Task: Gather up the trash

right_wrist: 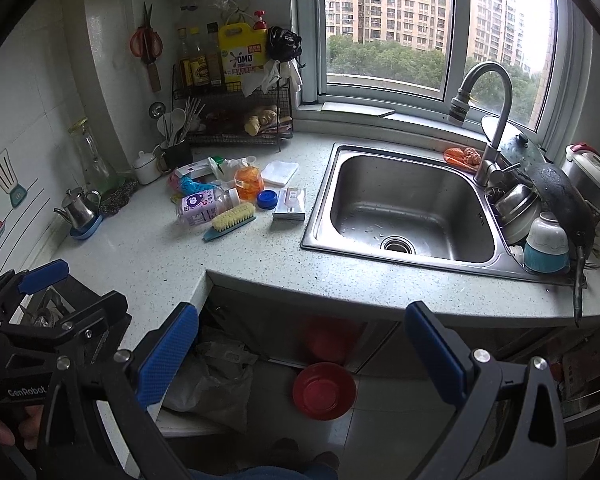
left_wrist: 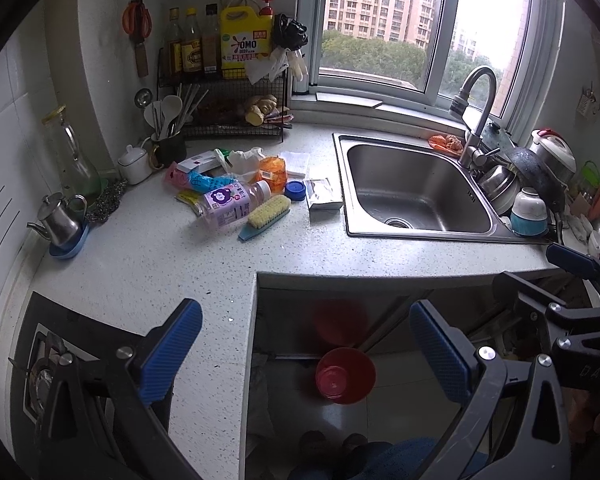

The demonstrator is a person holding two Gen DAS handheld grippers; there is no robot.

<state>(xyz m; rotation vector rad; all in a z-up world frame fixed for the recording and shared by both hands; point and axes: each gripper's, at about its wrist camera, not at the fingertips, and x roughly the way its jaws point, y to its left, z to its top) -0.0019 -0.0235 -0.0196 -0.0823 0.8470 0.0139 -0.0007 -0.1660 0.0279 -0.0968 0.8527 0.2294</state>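
Blue-padded fingers of the left gripper filled the bottom of the left wrist view, spread wide w/ nothing between them, hanging off the counter's front edge above the floor. Right under that gap sat a red bin on the floor, probably parked there as the drop point for rubbish. Trash pile lay well apart from the gripper, mid-countertop, left of the sink: a plastic bottle on its side w/ purple label, an orange wrapper behind it, a blue cap just beside, a flat silver packet nearest the sink, crumpled white tissue at the back. A scrub brush touched the bottle's front; likely a keeper, not trash. At far right the other tool's frame poked in.

Right wrist view: right gripper likewise spread apart and empty, low over the counter edge, red bin between its fingers in frame. A thumb gripped the left tool's handle at lower left. Same pile showed farther left: bottle, brush, cap, packet, a folded white cloth. A limp plastic bag sagged below the counter corner.

Judging by this, both tools were posed back and released bc collecting hadn't begun; first reach prob. goes to the bottle or packet.
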